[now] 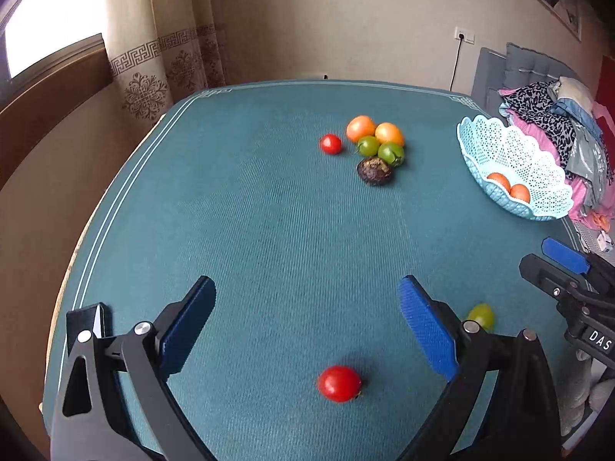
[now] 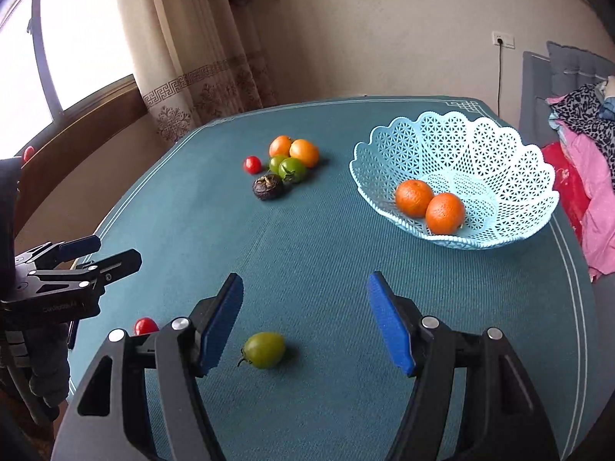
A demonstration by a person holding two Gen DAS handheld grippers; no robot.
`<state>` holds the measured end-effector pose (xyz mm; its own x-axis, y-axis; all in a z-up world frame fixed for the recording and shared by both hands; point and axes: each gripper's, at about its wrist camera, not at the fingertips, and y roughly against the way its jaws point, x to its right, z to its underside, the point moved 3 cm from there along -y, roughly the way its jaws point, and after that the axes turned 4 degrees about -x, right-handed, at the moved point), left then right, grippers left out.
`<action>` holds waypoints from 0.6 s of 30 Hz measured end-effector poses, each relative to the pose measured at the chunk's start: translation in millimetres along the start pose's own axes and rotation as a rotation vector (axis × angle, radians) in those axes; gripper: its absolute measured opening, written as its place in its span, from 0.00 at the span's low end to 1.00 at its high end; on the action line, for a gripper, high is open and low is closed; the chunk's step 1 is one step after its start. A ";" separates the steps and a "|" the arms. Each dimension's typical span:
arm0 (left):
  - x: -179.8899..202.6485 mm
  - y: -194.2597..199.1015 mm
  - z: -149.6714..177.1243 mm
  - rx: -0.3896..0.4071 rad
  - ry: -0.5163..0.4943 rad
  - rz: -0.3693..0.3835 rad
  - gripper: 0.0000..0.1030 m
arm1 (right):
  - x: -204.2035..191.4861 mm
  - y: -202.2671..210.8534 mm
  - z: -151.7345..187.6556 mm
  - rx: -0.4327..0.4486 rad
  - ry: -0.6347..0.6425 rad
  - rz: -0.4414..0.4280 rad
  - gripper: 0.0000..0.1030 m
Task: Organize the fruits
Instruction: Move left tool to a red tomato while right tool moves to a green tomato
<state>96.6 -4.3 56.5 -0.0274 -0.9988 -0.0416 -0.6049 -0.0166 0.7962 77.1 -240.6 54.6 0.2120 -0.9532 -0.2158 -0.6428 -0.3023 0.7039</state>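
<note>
Fruit lay scattered on the teal counter (image 2: 346,269), and each tool faced its own piece. The left tool (image 1: 307,315) stood wide open and empty, with a red tomato (image 1: 339,383) lying between its fingers, nearer the camera than the pads and roughly centred. The right tool (image 2: 305,319) was about half open, also empty; a green tomato (image 2: 264,349) sat between its fingers, closer to the left pad, long axis lying crosswise, stem probably pointing left. Neither fruit was touched. The pale blue basket (image 2: 499,238), already holding two oranges (image 2: 430,203), stood ahead and right of the right tool, which was judged the nearer one for delivery.
</note>
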 end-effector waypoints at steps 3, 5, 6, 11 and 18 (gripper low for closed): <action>-6.0 -6.0 12.8 -0.029 0.001 -0.002 0.94 | -4.5 -5.1 4.3 -0.020 0.002 -0.004 0.65; -9.1 -9.5 20.5 -0.047 0.005 0.002 0.94 | -6.4 -8.0 7.5 -0.032 0.001 -0.005 0.65; -10.1 -11.2 24.0 -0.056 0.007 0.006 0.94 | -7.2 -9.5 8.6 -0.038 0.002 -0.006 0.65; -9.0 -19.3 36.6 -0.091 0.004 0.023 0.94 | -9.3 -15.2 13.6 -0.065 -0.001 -0.006 0.65; -4.7 -25.5 48.4 -0.122 -0.009 0.045 0.92 | -14.6 -24.1 22.6 -0.108 0.006 -0.016 0.65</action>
<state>73.7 3.1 7.2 -0.0596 -0.9982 -0.0086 -0.5017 0.0225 0.8647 72.8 -219.7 25.5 0.2262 -0.9481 -0.2233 -0.5560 -0.3139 0.7696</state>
